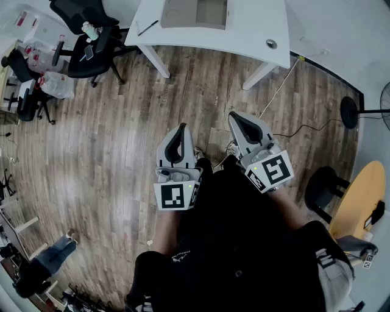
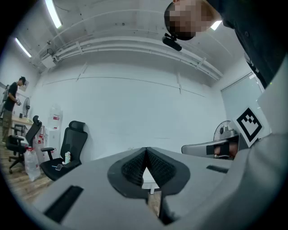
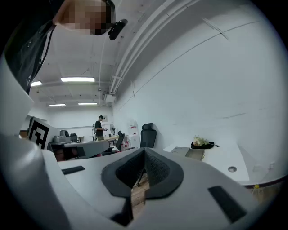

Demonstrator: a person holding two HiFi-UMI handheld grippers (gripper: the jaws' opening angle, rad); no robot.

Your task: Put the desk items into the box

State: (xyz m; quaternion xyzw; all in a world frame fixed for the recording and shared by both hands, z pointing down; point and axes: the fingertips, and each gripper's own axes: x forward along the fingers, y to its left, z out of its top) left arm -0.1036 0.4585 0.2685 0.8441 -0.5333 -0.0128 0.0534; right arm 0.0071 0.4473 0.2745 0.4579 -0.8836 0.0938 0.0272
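Left gripper (image 1: 180, 128) and right gripper (image 1: 235, 117) are pressed together, empty, well apart from the desk (image 1: 256, 33) — arriving closed could knock the pen (image 1: 147, 27) off, missing the box (image 1: 195, 13).

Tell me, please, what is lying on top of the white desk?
The white desk carries a cardboard box, a dark pen left of it and a round grommet. The box's inside cannot be seen.
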